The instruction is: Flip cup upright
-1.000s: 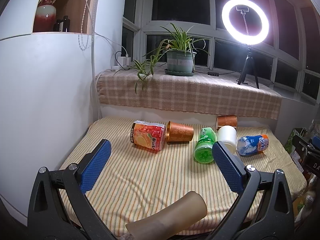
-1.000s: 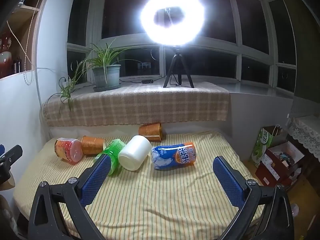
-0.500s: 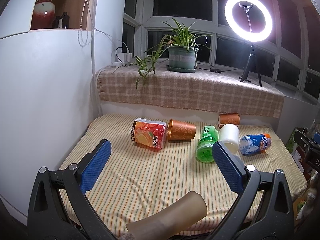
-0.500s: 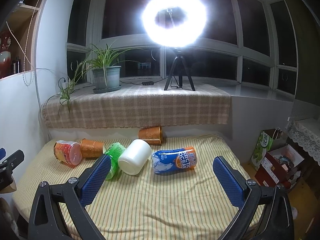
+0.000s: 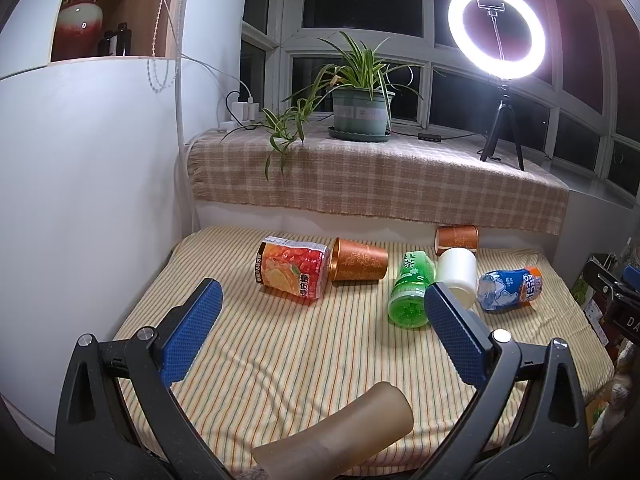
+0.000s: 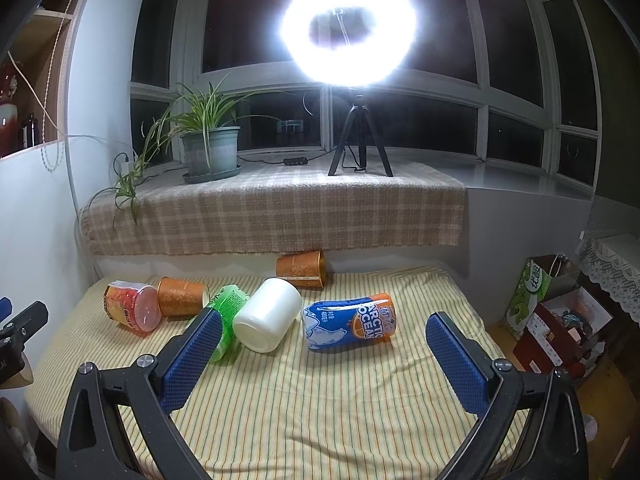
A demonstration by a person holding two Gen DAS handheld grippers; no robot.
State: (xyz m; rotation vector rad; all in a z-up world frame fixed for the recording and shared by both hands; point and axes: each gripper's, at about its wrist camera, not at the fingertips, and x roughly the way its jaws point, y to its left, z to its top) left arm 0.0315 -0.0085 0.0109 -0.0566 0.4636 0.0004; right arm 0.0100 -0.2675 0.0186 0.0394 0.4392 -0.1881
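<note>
Both cameras have tipped slightly downward over the last second: the ring light and plant sit a little higher in each view, and the cups a little lower; none of the cups has shifted on the cloth.

I see the striped surface (image 5: 304, 352) filling the space ahead of and beneath both sets of jaws. Left gripper (image 5: 320, 312): jaws wide apart, holding nothing, hovering above the cloth. Right gripper (image 6: 320, 334): jaws likewise spread, nothing between them.

Largest first. A frosted tan cup (image 5: 340, 428) lies on its side below and between the left jaws, closest to that camera. Ahead of the left jaws, toward the left one, the red fruit-print cup (image 5: 292, 266) lies on its side, with a copper cup (image 5: 358, 265) touching its right end. The green tea cup (image 5: 412, 288) lies on its side just beside the left gripper's right jaw tip, mouth end toward the camera. In the right wrist view, the white cup (image 6: 269, 314) lies on its side just ahead of the left jaw tip, touching the green cup. The blue-and-orange Arctic Ocean cup (image 6: 352, 322) lies on its side ahead, between the right gripper's jaws. A second copper cup (image 6: 301, 269) lies farthest back, against the wall.
</note>
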